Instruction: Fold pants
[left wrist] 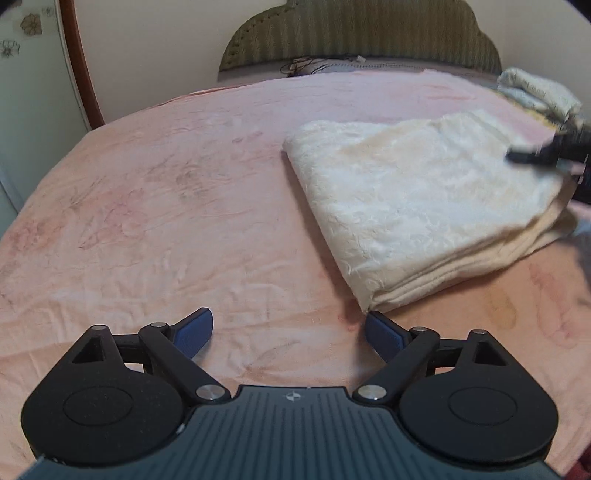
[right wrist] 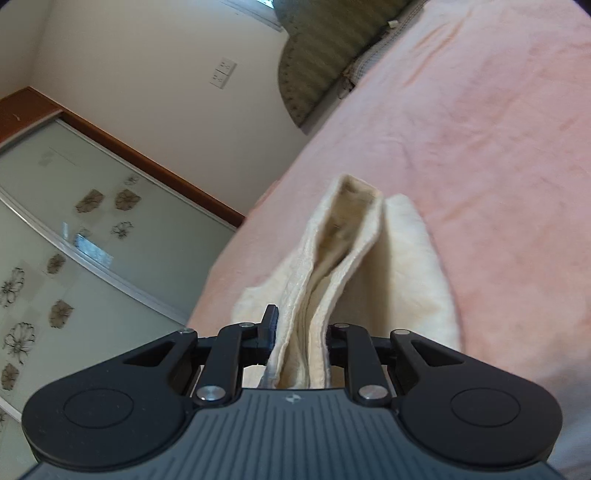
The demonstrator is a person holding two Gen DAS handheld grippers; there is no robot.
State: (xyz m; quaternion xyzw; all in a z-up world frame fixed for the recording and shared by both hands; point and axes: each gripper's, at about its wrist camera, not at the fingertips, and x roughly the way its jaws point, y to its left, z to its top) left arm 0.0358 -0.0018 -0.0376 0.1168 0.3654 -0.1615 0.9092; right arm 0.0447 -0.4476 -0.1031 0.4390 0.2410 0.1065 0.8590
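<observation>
The cream fleece pants (left wrist: 417, 199) lie folded in a thick stack on the pink bed cover (left wrist: 166, 206), right of centre in the left wrist view. My left gripper (left wrist: 288, 334) is open and empty, low over the cover, just short of the stack's near corner. My right gripper (right wrist: 301, 334) is shut on the pants (right wrist: 347, 266), clamping several layers at one edge. It shows blurred at the stack's right side in the left wrist view (left wrist: 532, 157).
A green striped headboard (left wrist: 362, 35) and pillows stand at the far end of the bed. Folded pale linen (left wrist: 539, 88) lies at the far right. A wardrobe with flowered glass doors (right wrist: 74, 240) stands beside the bed.
</observation>
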